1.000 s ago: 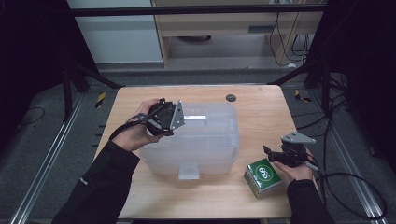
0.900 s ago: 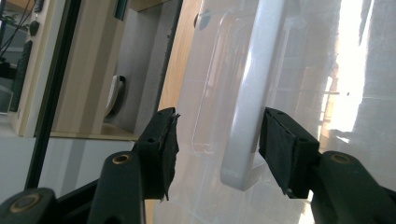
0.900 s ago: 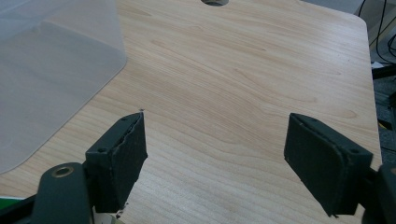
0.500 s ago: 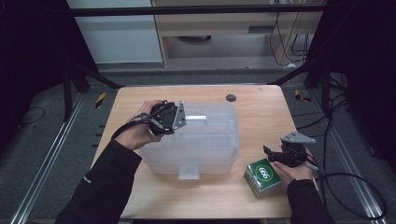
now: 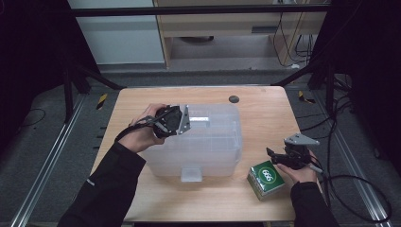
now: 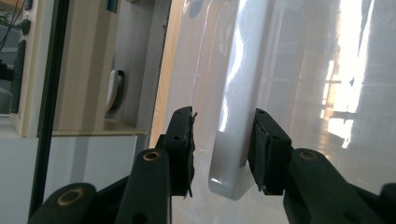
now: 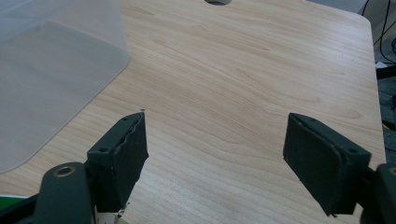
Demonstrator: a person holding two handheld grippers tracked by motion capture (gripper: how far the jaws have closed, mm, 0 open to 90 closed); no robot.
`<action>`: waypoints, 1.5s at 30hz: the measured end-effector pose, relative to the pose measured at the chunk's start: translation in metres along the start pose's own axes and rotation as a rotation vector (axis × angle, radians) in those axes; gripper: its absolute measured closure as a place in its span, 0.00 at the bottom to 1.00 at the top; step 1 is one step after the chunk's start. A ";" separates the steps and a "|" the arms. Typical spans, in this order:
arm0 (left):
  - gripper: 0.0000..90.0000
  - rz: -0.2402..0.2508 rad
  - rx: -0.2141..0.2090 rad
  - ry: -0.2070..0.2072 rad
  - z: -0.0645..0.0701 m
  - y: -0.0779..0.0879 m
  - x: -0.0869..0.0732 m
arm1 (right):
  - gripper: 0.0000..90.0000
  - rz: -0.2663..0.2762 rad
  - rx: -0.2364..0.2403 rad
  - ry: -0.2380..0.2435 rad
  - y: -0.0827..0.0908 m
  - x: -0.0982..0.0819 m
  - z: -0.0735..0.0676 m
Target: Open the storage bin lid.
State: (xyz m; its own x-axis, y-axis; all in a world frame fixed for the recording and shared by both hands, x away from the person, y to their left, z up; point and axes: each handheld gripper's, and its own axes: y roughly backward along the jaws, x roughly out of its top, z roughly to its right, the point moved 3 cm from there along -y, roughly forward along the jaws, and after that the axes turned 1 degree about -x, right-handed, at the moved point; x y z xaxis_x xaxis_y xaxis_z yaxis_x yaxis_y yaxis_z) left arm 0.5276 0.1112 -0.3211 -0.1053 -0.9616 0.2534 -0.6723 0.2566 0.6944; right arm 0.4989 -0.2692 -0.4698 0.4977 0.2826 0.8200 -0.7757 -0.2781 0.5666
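Right now my left gripper (image 5: 182,119) sits at the left end of the clear storage bin (image 5: 208,142), its jaws just closing around the bin's white latch (image 6: 232,154), a sliver of gap on each side. Right of the bin, my right gripper (image 5: 276,158) hangs wide open and empty beside the green box (image 5: 265,178) on the surface (image 5: 265,111).

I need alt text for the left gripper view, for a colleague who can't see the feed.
The left tool straddles a white latch handle on the translucent plastic bin, its two black jaws just having been closing around it, a narrow gap showing at each pad. A strip of wooden table and pale cabinets lie at the left.
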 end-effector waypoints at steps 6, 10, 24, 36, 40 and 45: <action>0.74 -0.027 0.004 -0.020 0.002 -0.001 0.002 | 0.25 -0.001 0.002 -0.002 0.000 0.000 0.000; 0.78 -0.036 0.006 -0.029 0.003 -0.002 0.004 | 0.27 0.005 0.004 0.003 0.001 0.002 -0.001; 0.81 -0.059 0.021 -0.055 0.005 -0.001 0.006 | 0.36 0.057 0.045 -0.002 0.018 0.021 -0.008; 0.82 -0.046 0.010 -0.057 0.003 -0.001 0.005 | 0.47 0.056 0.158 0.017 0.028 0.041 -0.034; 0.82 -0.041 0.006 -0.053 0.001 -0.001 0.005 | 0.52 0.055 0.183 0.038 0.031 0.045 -0.042; 0.82 -0.048 0.014 -0.055 -0.002 -0.001 0.006 | 0.58 0.056 0.209 0.044 0.032 0.048 -0.049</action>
State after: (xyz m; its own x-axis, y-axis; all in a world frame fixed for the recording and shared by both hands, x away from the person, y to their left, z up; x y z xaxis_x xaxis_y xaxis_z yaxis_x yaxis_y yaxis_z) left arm 0.5293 0.1056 -0.3185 -0.1124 -0.9769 0.1820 -0.6876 0.2087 0.6954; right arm 0.4788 -0.2191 -0.4164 0.4355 0.2997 0.8488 -0.7020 -0.4772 0.5287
